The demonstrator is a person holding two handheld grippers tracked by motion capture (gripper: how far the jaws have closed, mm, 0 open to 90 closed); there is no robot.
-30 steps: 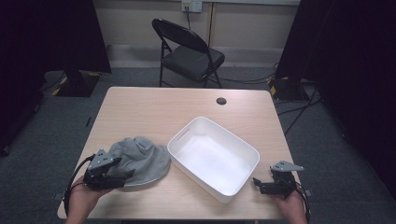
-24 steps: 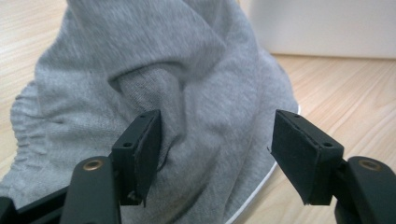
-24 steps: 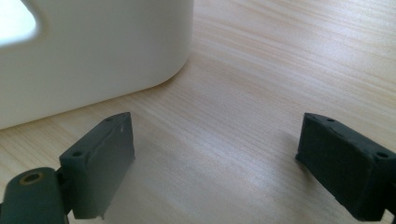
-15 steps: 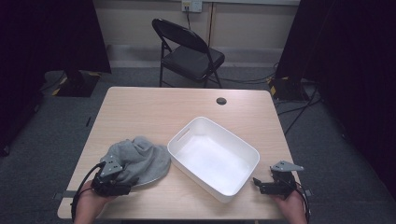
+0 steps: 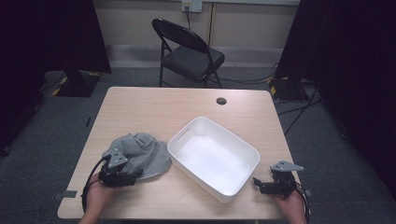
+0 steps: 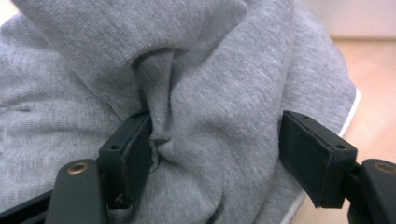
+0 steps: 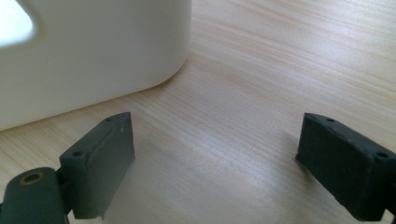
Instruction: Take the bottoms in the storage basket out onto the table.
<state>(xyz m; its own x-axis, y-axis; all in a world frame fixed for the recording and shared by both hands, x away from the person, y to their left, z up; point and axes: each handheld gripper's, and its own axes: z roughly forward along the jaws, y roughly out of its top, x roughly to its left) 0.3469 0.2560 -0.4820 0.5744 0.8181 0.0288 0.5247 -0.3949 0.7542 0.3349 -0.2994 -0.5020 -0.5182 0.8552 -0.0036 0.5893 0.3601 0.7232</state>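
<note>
We see left gripper point(image 5: 133, 176) low at frame's lower left, jaws spread wide over the grey cloth point(image 5: 140, 154), fabric bunched between them | right gripper point(image 5: 256, 183) lower right, level on the table point(image 5: 154, 105), jaws apart, empty, beside white bin point(image 5: 250, 154) | no readable writing

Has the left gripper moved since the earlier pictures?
Yes. In the high view the left gripper has come nearer the table's near edge and slightly right, against the grey cloth.
</note>
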